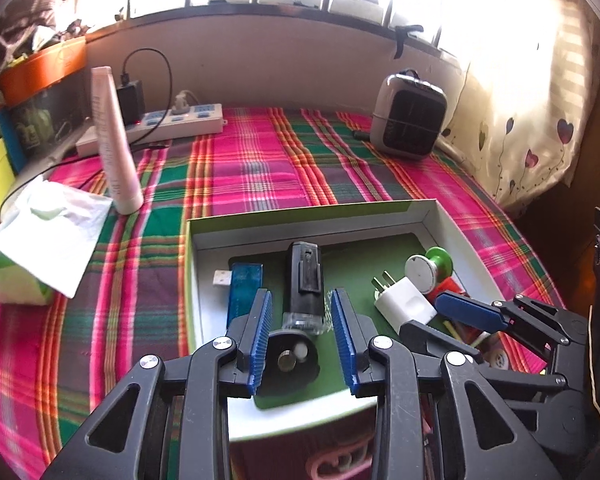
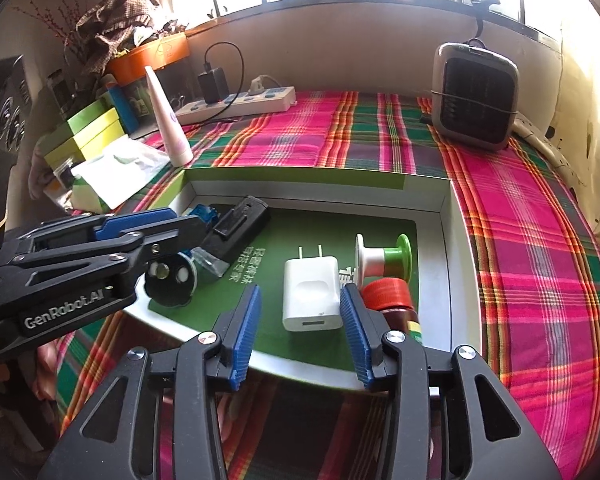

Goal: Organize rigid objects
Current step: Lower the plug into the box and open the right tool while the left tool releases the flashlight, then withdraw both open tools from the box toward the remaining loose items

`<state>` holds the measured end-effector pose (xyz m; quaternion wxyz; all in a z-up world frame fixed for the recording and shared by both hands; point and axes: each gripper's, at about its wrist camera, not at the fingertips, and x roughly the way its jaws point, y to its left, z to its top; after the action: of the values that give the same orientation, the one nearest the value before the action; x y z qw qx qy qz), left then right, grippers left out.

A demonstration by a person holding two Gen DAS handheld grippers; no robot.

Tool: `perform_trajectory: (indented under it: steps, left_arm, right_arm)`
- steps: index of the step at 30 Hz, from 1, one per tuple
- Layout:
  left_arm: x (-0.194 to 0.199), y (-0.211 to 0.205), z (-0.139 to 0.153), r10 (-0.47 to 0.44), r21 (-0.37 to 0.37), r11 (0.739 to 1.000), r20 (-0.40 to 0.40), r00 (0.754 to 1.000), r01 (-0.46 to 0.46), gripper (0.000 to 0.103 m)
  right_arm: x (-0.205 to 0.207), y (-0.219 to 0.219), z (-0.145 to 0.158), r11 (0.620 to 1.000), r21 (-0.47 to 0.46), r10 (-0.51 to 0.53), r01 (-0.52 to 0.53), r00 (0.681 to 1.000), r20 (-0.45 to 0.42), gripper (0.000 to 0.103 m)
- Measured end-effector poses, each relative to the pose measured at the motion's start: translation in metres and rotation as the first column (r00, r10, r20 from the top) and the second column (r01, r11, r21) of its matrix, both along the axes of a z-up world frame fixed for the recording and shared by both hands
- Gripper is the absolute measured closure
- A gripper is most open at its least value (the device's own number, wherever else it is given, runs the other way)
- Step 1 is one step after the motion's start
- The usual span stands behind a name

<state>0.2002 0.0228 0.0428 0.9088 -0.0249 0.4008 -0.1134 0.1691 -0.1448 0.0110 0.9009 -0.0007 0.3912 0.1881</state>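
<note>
**Both claws open over the tray**

The shallow cardboard tray (image 2: 446, 216) lies on a plaid cloth (image 2: 520, 220), with low white walls at its 12 and 3 o'clock sides in the right wrist view; its near rim at 6 o'clock curves just under the claws. Bare green floor lies between the black case and the white charger, and more toward 12 o'clock behind them. On the cloth beyond the tray the way is open up to a small heater (image 2: 476, 96) at 1 o'clock and a power strip (image 2: 236, 102) at 11 o'clock.

In the left wrist view, the black case (image 1: 305, 282) lies flat, its long axis running 12 to 6 o'clock, clear end toward the claw. A blue stick (image 1: 244, 292) lies parallel just beside it at 9 o'clock, its white plug toward 11. A black round disc (image 1: 292, 360) sits just below the case.

The white charger (image 2: 310, 296) lies flat, prongs toward 12 o'clock, socket toward 6. A green and white spool (image 2: 384, 256) lies on its side at 2 o'clock from it, with a red cap (image 2: 386, 294) near.

The left claw (image 1: 302, 342) is spread wide, its fingers either side of the case's clear end and the disc; whether they touch is unclear. The right claw (image 2: 304, 334) is likewise spread, flanking the charger and gripping nothing.
</note>
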Motion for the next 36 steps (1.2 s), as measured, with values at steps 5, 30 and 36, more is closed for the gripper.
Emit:
perform_trajectory:
  steps: [5, 30, 36]
  left_arm:
    - [-0.015, 0.005, 0.006, 0.015, 0.003, 1.0, 0.02, 1.0, -0.015, 0.071]
    - [-0.083, 0.018, 0.012, 0.033, -0.002, 0.999, 0.06, 0.998, -0.033, 0.065]
    - [-0.094, 0.021, 0.011, 0.028, -0.014, 1.0, 0.064, 0.998, -0.027, 0.065]
  right_arm:
    - [-0.008, 0.0, 0.004, 1.0, 0.014, 0.007, -0.007, 1.0, 0.008, 0.06]
    - [-0.056, -0.003, 0.021, 0.998, 0.063, 0.004, -0.008, 0.998, 0.065, 0.06]
    - [-0.068, -0.006, 0.023, 0.998, 0.062, -0.003, -0.001, 0.997, 0.078, 0.058]
